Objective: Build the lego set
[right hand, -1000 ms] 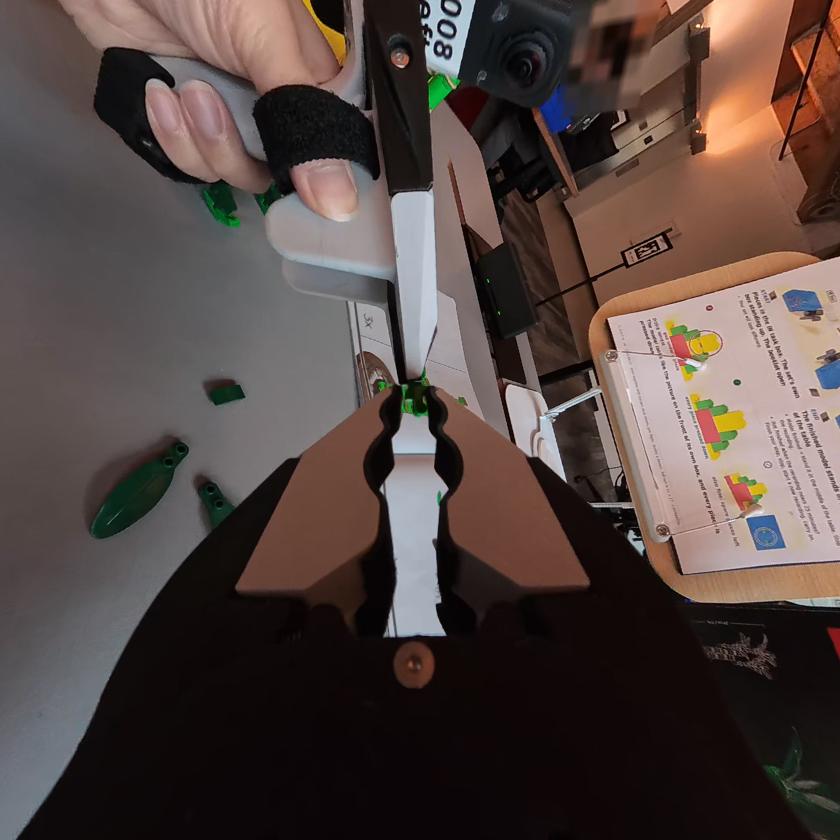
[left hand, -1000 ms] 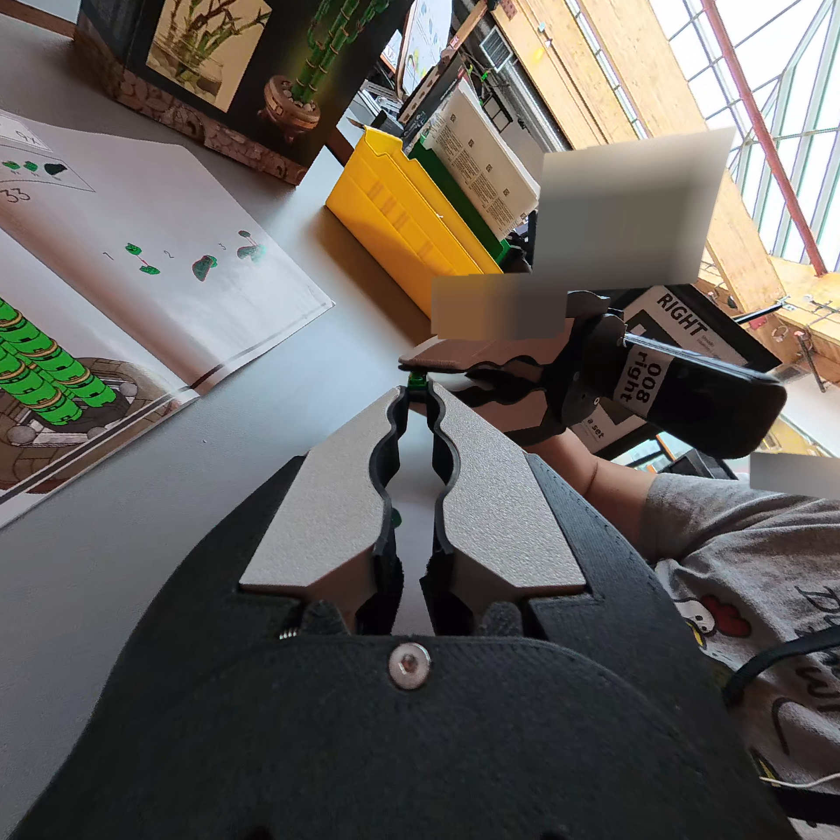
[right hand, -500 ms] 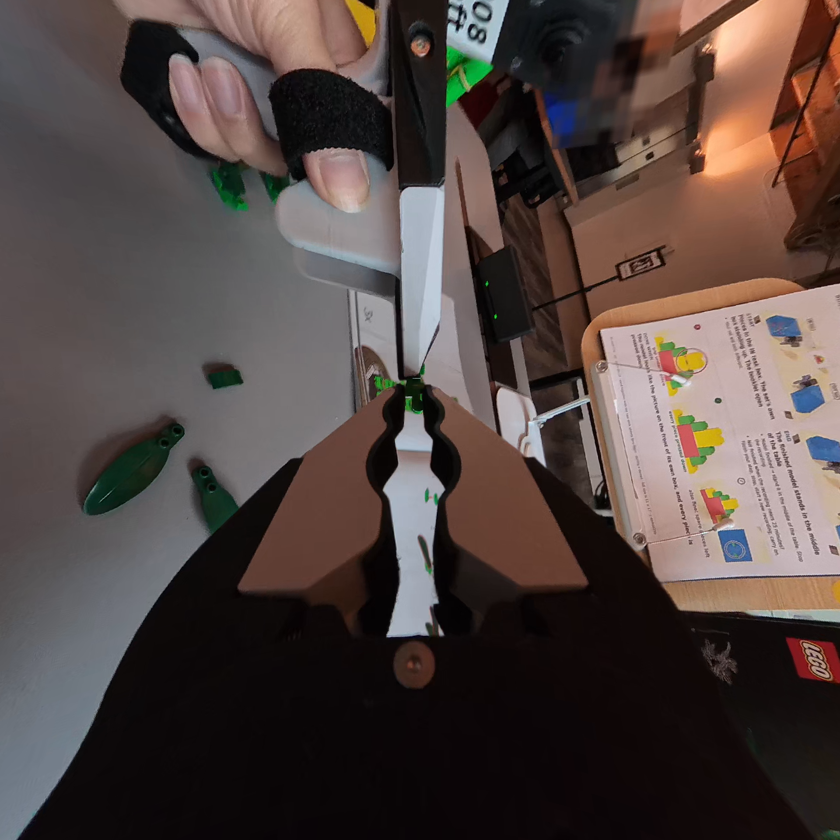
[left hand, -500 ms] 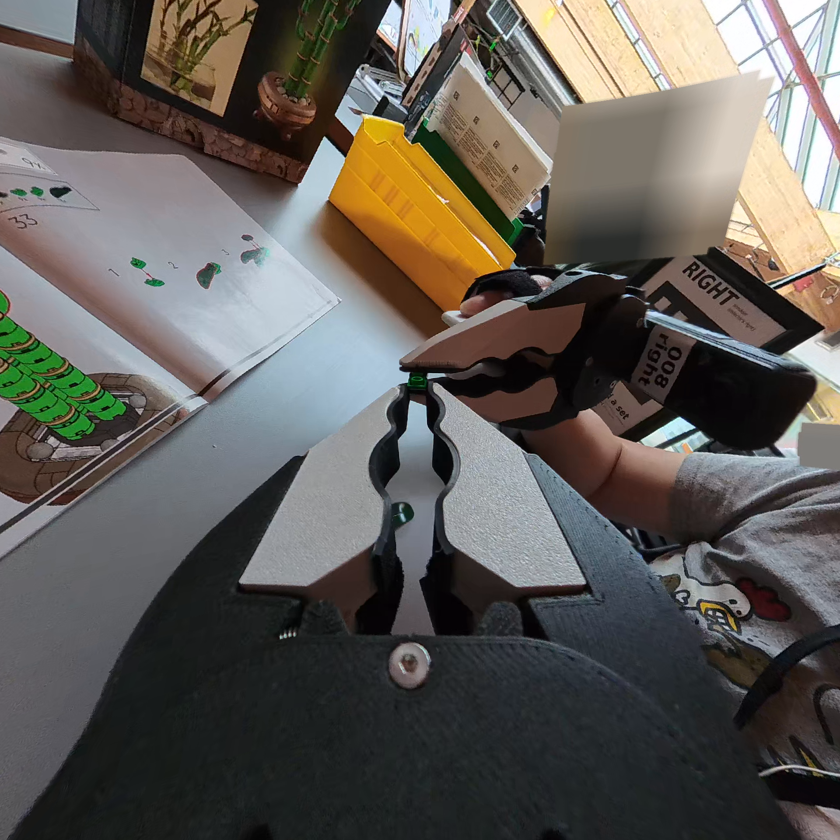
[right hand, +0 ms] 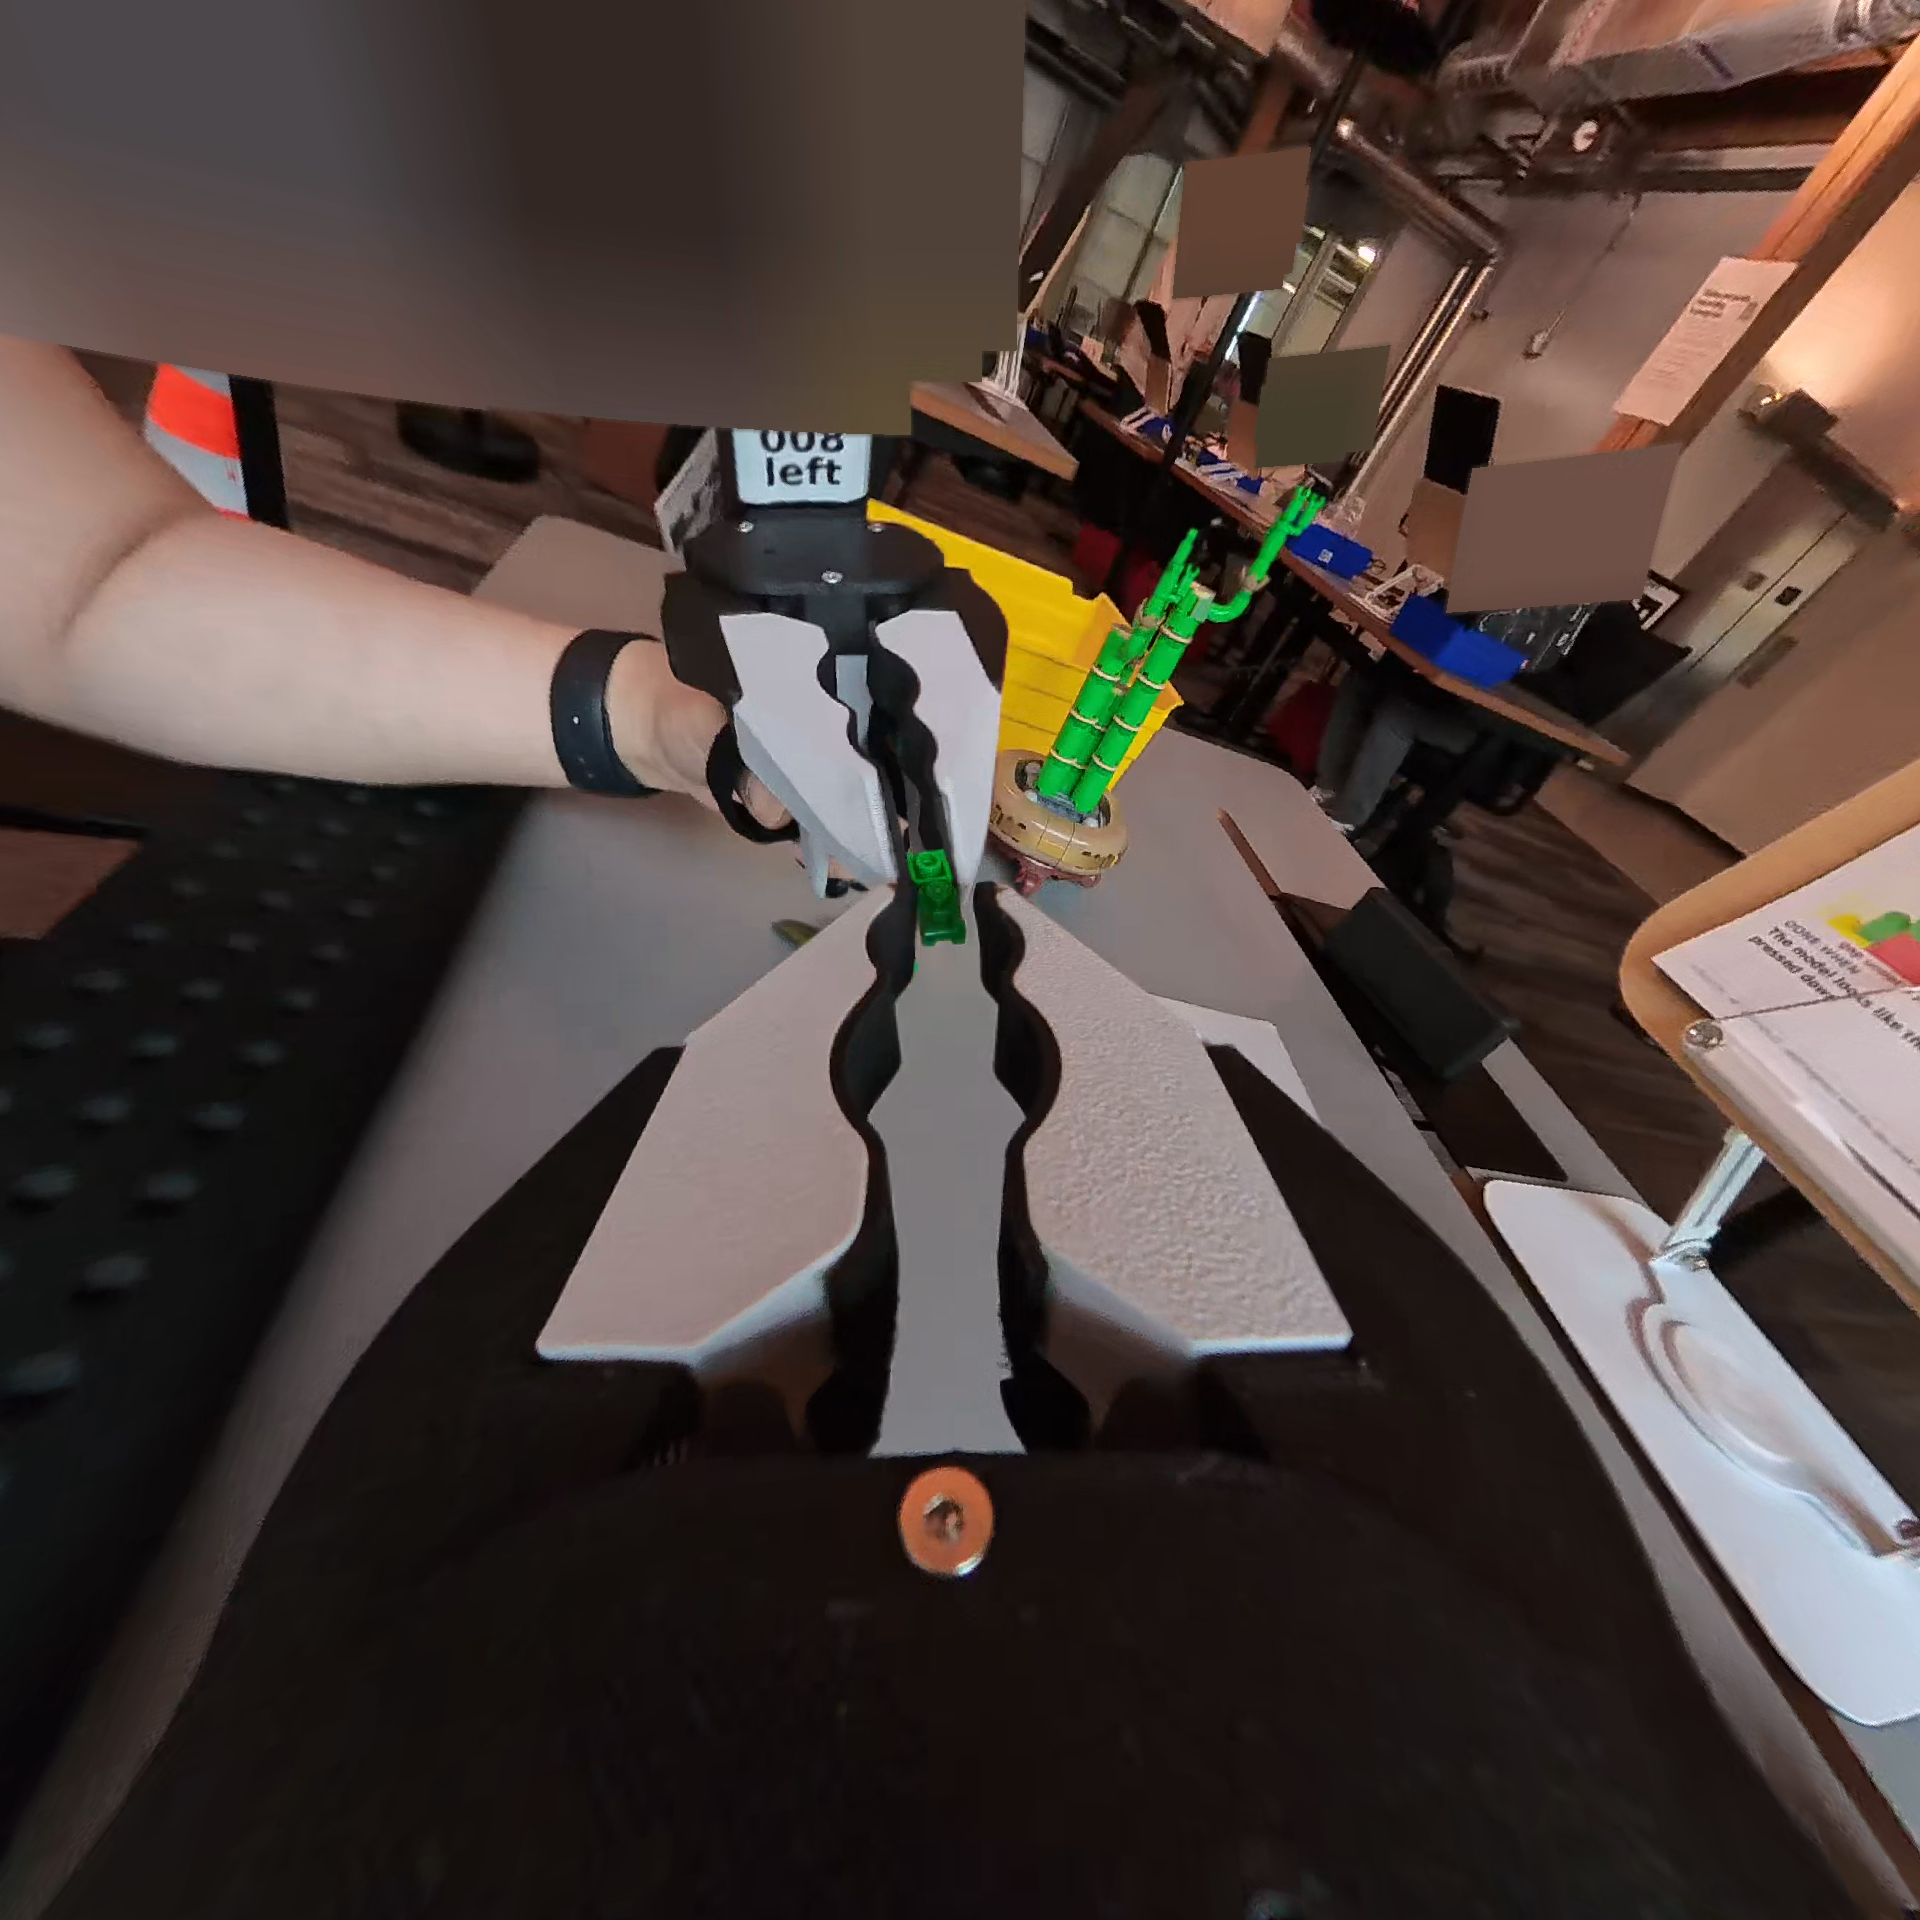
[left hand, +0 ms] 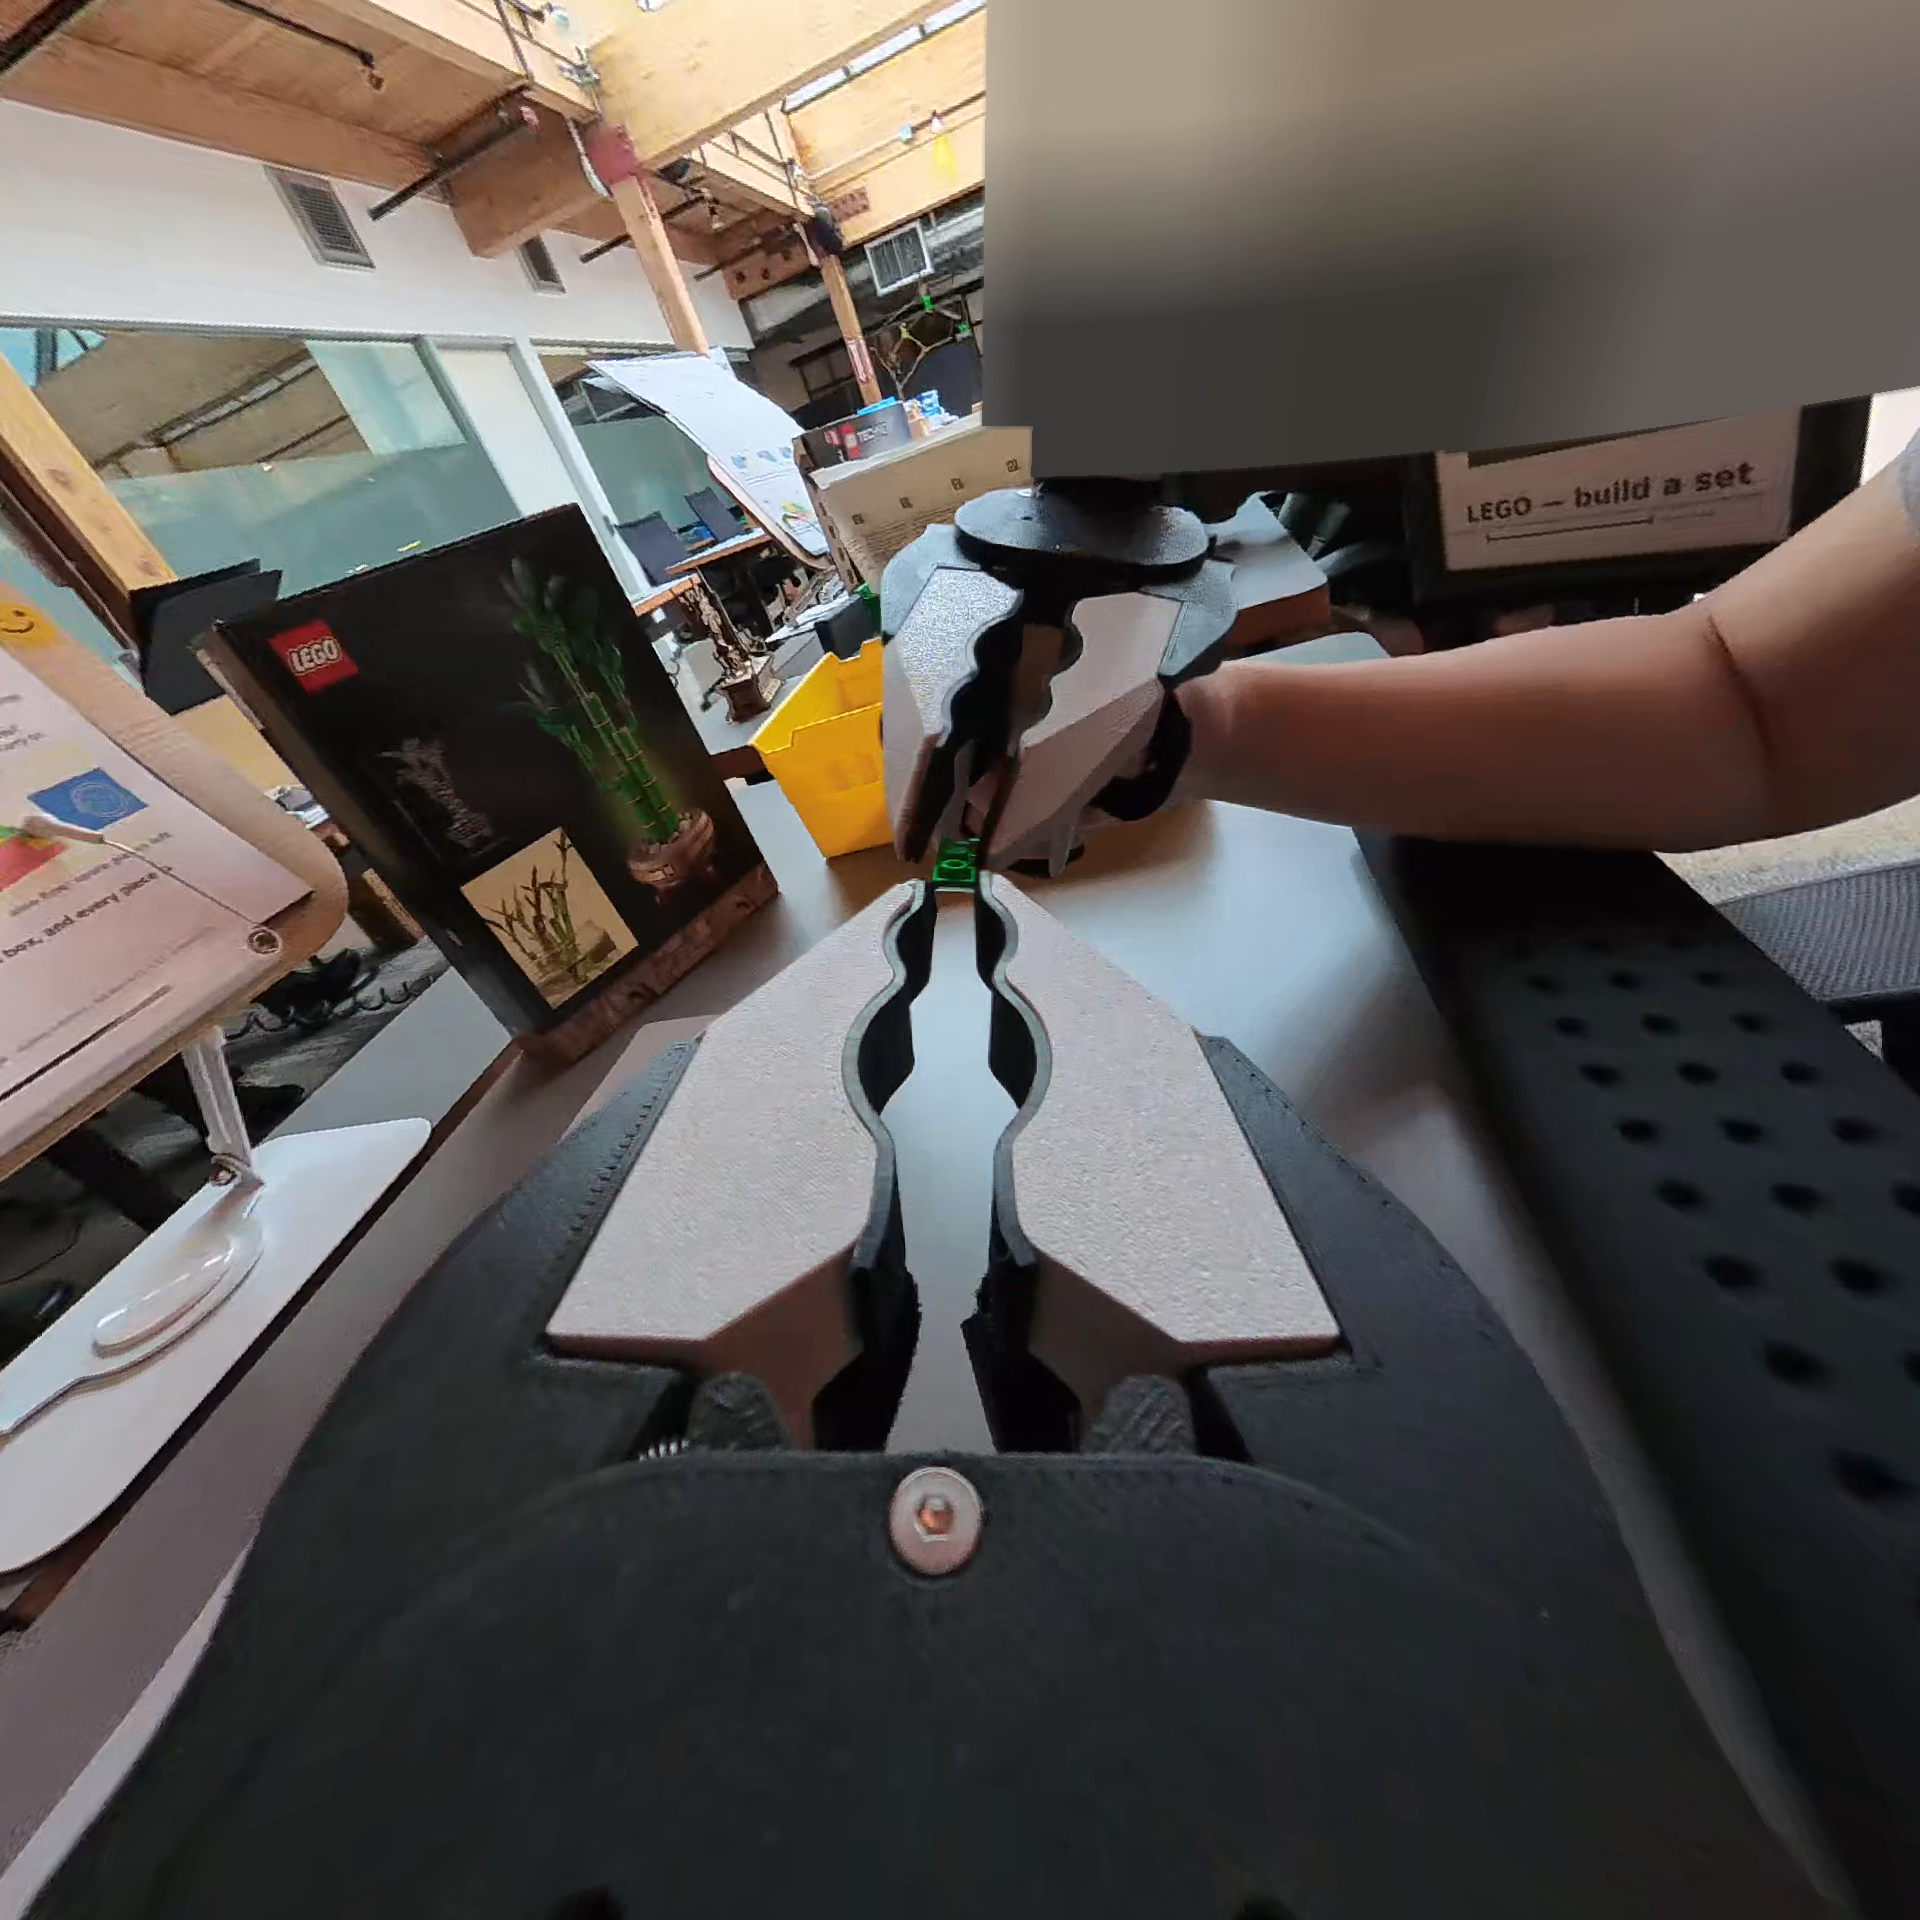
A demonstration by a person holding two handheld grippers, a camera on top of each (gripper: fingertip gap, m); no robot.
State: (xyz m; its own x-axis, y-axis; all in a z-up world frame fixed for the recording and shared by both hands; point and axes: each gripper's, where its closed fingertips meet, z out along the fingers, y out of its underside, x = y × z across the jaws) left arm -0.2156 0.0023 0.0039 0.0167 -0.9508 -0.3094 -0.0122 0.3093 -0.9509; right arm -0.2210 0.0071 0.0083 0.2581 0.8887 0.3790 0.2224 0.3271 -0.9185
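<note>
A small bright green lego piece [left hand: 956, 864] sits between the tips of both grippers, which meet tip to tip above the grey table [left hand: 1226, 935]. My left gripper [left hand: 952, 886] is shut on it. In the right wrist view the same green piece [right hand: 938, 902] stands upright, its lower end between the tips of my right gripper [right hand: 940, 920], which is shut on it. The left gripper [right hand: 914, 868] faces me there, and the right gripper [left hand: 961, 836] faces me in the left wrist view. The green bamboo model [right hand: 1107, 707] stands in its tan pot [right hand: 1060, 831] just behind.
The black lego box [left hand: 499, 769] stands at the left, with a yellow bin [left hand: 831, 758] behind the grippers. A wooden sheet holder on a white stand [right hand: 1745, 1382] is at the table edge. A black perforated surface [left hand: 1683, 1122] lies beside the table.
Both grippers have swung round from looking down at the table to lying level, staying tip to tip on the green piece. The booklet and loose leaves have left the views.
</note>
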